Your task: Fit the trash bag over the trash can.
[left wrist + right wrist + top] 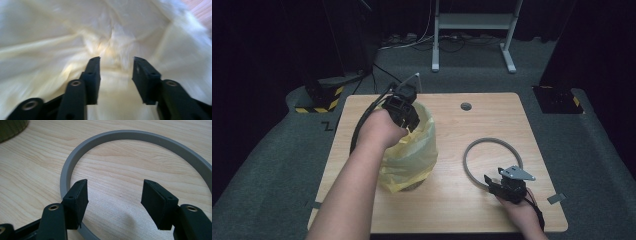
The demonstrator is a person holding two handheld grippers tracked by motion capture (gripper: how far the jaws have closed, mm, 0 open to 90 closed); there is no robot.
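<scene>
A yellow plastic bag [414, 150] lines a bin that stands left of centre on the wooden table [452, 210]. My left gripper [410, 125] points down into the bag's mouth at its far rim. In the left gripper view its jaws [116, 60] stand apart, with blurred yellow film [50, 37] beyond them and nothing pinched. A grey ring [472, 150] lies flat on the table at the right. My right gripper [490, 181] rests low at the ring's near edge. It is open [115, 185], its left jaw over the ring's rim [125, 133], and holds nothing.
The bin's dark ribbed base [10, 127] stands to the left of the ring. A round cable hole [466, 106] sits near the table's far edge. A strip of tape [556, 198] marks the right front corner. A white stand [472, 20] is on the floor behind.
</scene>
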